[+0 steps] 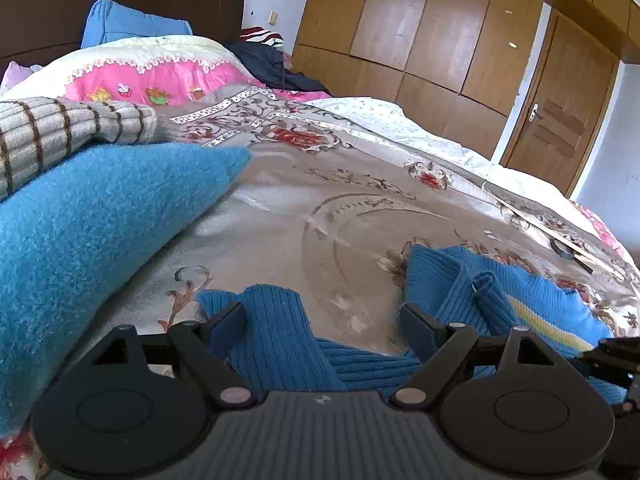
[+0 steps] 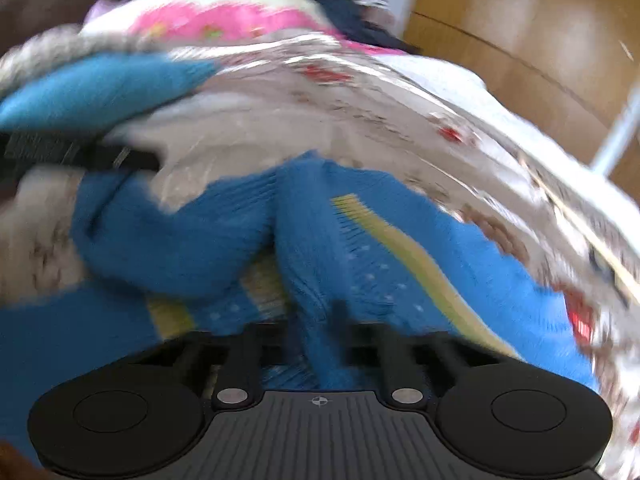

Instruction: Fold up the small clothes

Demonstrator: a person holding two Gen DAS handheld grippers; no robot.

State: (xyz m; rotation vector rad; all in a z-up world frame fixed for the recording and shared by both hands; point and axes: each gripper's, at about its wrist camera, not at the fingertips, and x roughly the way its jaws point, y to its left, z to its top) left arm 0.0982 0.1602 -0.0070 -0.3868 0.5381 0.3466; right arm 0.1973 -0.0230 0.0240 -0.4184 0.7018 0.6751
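A blue ribbed sweater [image 1: 500, 300] with a yellow stripe lies crumpled on the floral bedspread [image 1: 320, 200]. My left gripper [image 1: 322, 328] stands open just above it. One blue sleeve [image 1: 276, 332] runs between its fingers, nearer the left pad, and neither pad presses on it. The right wrist view is blurred. There my right gripper [image 2: 320, 332] has its fingers drawn together on a raised fold of the blue sweater [image 2: 312, 240]. A black part of the left gripper [image 2: 80, 156] shows at the left edge of that view.
A fuzzy teal garment [image 1: 100, 220] and a beige knit with brown stripes [image 1: 60, 132] are piled at the left. A pink quilt [image 1: 152, 76] and dark clothes [image 1: 272, 60] lie farther back. A tape roll [image 1: 562, 249] and a thin stick lie at the right. Wooden wardrobe doors [image 1: 440, 40] stand behind the bed.
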